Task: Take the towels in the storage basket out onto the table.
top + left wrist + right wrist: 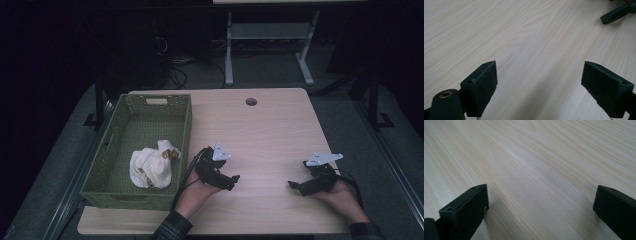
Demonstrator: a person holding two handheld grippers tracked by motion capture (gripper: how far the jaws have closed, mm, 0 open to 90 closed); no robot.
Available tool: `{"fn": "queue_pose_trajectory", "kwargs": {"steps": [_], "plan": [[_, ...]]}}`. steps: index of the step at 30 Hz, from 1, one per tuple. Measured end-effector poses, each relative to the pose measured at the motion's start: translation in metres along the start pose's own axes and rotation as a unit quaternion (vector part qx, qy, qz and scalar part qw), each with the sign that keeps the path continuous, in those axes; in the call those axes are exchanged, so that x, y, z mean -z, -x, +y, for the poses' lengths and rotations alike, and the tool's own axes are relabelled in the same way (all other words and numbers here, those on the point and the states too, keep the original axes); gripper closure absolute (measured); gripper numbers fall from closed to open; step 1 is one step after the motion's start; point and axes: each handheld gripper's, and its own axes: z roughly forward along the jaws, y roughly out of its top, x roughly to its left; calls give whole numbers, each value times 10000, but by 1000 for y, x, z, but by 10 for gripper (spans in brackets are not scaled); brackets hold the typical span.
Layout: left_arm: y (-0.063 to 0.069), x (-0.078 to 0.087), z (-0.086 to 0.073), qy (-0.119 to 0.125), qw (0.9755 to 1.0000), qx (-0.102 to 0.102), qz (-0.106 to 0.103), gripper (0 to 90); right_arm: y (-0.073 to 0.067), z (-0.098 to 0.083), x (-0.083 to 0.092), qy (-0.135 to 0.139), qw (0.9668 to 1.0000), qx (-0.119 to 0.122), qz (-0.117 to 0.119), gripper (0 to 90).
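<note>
Wooden table (270, 125), one basket (182, 120), two hand-held grippers (234, 181) (295, 186)

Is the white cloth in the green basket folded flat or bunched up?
Bunched up. The white cloth lies as a crumpled heap at the near end of the green basket, with uneven lumps and no flat folded edges.

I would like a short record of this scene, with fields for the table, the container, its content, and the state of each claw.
table: light wooden table with a round hole near its far edge
container: green woven rectangular basket on the table's left part
content: crumpled white cloth lying inside the basket
left claw: open, nothing between the jaws, low over bare wood, right of the basket
right claw: open, nothing between the jaws, low over bare wood
relation: the two claws are apart and point toward each other
</note>
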Motion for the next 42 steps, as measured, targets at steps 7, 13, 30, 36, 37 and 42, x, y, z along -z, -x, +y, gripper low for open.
{"fn": "queue_pose_trajectory", "kwargs": {"steps": [7, 13, 30, 36, 37, 42], "plan": [[-2, 5, 8, 78, 9998, -64, -178, 127, 0, 0, 0, 0, 10000, 1, -1, 0], [-3, 8, 13, 130, 9995, -106, -282, 129, 0, 0, 0, -3, 10000, -6, -8, 0], [-13, 24, 34, 273, 9983, -230, -455, 129, 0, 0, 0, -2, 10000, -25, -17, 0], [-20, 30, 39, 251, 9987, -242, -378, 130, 0, 0, 0, 0, 10000, -22, -19, 0], [-22, 31, 39, 253, 9987, -239, -369, 130, 0, 0, 0, 0, 10000, -23, -18, 0], [-29, 39, 39, 280, 9989, -192, -316, 130, 0, 0, 0, -1, 10000, -24, -17, 0]]}}
